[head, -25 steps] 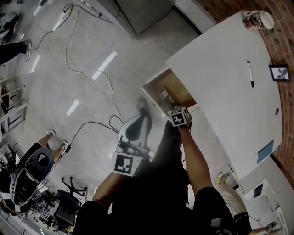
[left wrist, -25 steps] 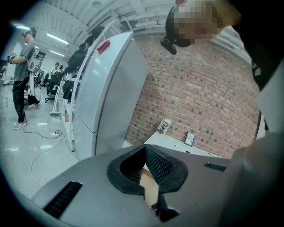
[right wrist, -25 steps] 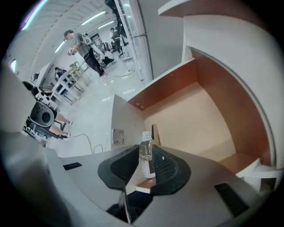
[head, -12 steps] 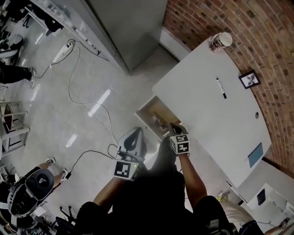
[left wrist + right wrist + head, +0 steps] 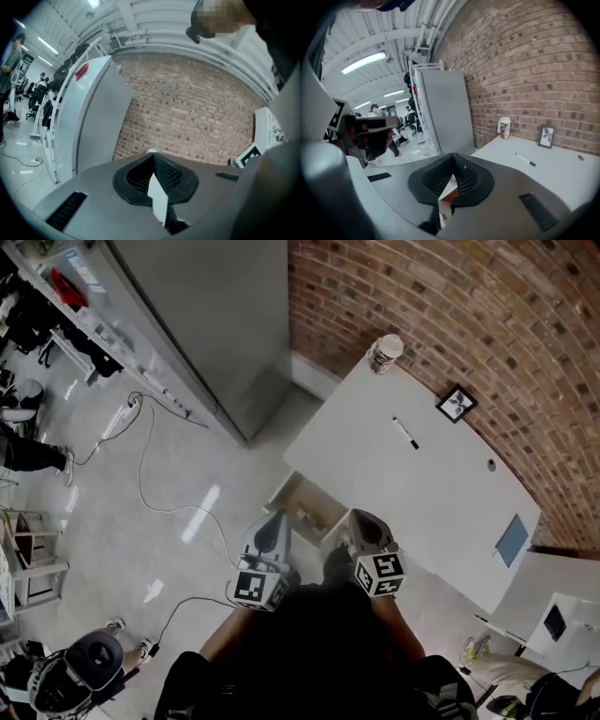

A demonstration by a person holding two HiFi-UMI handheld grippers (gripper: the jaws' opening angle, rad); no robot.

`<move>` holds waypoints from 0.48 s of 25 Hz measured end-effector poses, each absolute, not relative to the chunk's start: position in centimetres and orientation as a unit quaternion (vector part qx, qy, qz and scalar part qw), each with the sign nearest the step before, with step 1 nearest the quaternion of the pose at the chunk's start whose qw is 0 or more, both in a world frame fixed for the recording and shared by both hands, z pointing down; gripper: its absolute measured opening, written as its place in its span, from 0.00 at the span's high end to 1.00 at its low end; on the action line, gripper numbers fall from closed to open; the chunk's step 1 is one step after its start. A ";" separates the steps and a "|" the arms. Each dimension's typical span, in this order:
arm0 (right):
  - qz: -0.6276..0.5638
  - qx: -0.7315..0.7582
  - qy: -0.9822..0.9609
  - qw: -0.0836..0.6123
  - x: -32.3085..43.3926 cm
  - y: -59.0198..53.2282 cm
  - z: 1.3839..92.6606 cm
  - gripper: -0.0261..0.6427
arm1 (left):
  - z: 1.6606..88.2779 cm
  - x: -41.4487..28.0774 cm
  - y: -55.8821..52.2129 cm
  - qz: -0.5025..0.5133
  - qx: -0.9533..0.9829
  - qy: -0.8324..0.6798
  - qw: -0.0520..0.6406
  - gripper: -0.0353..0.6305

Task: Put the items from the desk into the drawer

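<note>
The white desk [image 5: 441,493] carries a paper cup [image 5: 385,353], a black pen [image 5: 405,432], a small picture frame [image 5: 457,403] and a blue card [image 5: 511,540]. Its wooden drawer [image 5: 305,507] stands pulled out at the near left corner, with something small inside that I cannot make out. My left gripper [image 5: 270,526] and right gripper [image 5: 363,523] hang close to my body, just short of the drawer, both shut and empty. The right gripper view shows the cup [image 5: 504,127], pen [image 5: 526,160] and frame [image 5: 546,136] beyond its shut jaws.
A tall grey cabinet [image 5: 216,324] stands left of the desk against the brick wall [image 5: 450,306]. Cables [image 5: 150,474] trail over the glossy floor at left. A second white unit [image 5: 562,615] sits at the right. People and chairs are far off.
My right gripper has drawn back out of the drawer towards my body. The head view has swung up, bringing the brick wall and cabinet into sight. The left gripper has barely shifted.
</note>
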State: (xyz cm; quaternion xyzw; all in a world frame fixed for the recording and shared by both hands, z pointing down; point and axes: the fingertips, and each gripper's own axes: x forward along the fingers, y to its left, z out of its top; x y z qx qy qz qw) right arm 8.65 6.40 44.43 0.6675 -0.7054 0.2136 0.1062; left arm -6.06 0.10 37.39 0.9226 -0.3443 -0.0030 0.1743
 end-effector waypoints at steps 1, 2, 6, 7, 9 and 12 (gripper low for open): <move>0.201 0.674 -0.705 0.096 8.9 6.8 42.9 0.96 | 37.0 -5.7 0.1 -0.005 0.924 -0.340 0.172 0.95; 0.190 0.679 -0.703 0.088 9.1 7.3 41.5 0.96 | 36.9 -5.4 0.3 -0.006 0.926 -0.337 0.172 0.95; 0.155 0.697 -0.697 0.060 9.6 9.7 37.6 0.96 | 36.3 -4.3 1.1 -0.001 0.932 -0.322 0.165 0.95; 0.149 0.700 -0.696 0.055 9.7 10.1 37.1 0.96 | 36.3 -4.0 1.3 0.000 0.934 -0.319 0.164 0.95; 0.144 0.702 -0.696 0.050 9.9 10.7 36.6 0.96 | 36.3 -3.5 1.6 0.002 0.935 -0.314 0.165 0.95; 0.140 0.706 -0.692 0.051 10.4 11.1 36.8 0.96 | 36.3 -2.6 2.1 0.003 0.938 -0.305 0.165 0.95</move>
